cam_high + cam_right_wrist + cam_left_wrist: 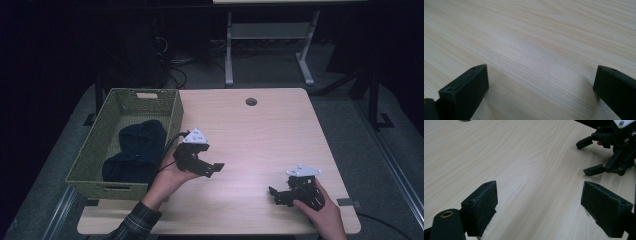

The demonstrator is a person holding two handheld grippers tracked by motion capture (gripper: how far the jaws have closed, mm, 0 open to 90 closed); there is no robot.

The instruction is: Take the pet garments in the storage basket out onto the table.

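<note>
Left gripper (212, 167) jaws apart, empty, just right of basket (172, 107); likely just let go. Right gripper (275, 192) jaws apart, empty, well right of basket. Dark cloth (135, 150) inside basket.

The pale rectangular wooden table (260, 125) has a smooth, light-grained top with a soft sheen where the light falls on it. The olive-green woven basket (90, 150) at its left edge looks like matt wicker or plastic weave, rough and ribbed. Inside it lies a dark navy cloth garment (135, 150), soft and dull, rumpled in folds. The black plastic left gripper (212, 169) looks matt, its jaw pads faintly fuzzy with lint in the left gripper view. The black plastic right gripper (274, 192) is matt too, under a pale grey, smooth plate.
</note>
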